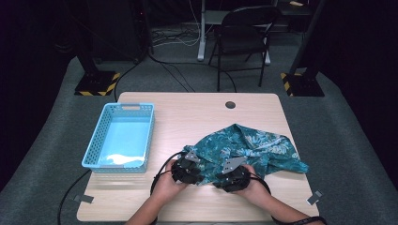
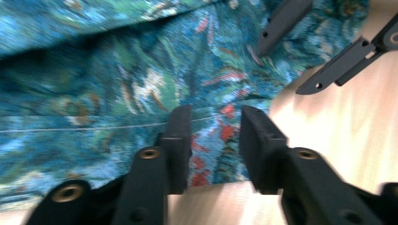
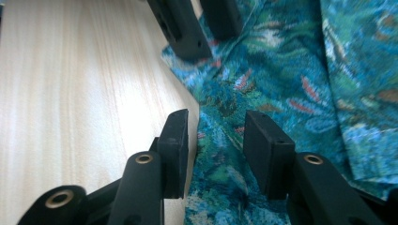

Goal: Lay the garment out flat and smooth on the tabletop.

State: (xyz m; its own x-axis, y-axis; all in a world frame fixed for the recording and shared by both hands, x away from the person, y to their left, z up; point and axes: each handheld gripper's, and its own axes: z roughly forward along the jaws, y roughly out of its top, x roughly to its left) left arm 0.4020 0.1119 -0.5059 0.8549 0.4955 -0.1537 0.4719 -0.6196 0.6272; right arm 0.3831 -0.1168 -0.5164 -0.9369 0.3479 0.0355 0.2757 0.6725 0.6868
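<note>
From above I see a dim room with grey carpet floor [image 1: 42,154], dark all round the edges. At the back stand a black folding chair [image 1: 244,33] and a pale table leg with loose cables beside it; two black stands on yellow-and-black striped bases [image 1: 96,83] sit left and right.

In the middle is a light wood tabletop [image 1: 197,112] with a small round cable hole [image 1: 230,104] near its far edge. A light blue perforated basket [image 1: 123,136] sits on the left part of the tabletop, well apart from the cloth.

A teal floral shirt [image 1: 248,147] lies crumpled on the right near part — its near hem just in front of my hands.

My left gripper [image 1: 187,171] and right gripper [image 1: 232,178] sit side by side at that hem. In each gripper view the fingers stand apart with the shirt's edge between them — not pressing it, so both are open.
</note>
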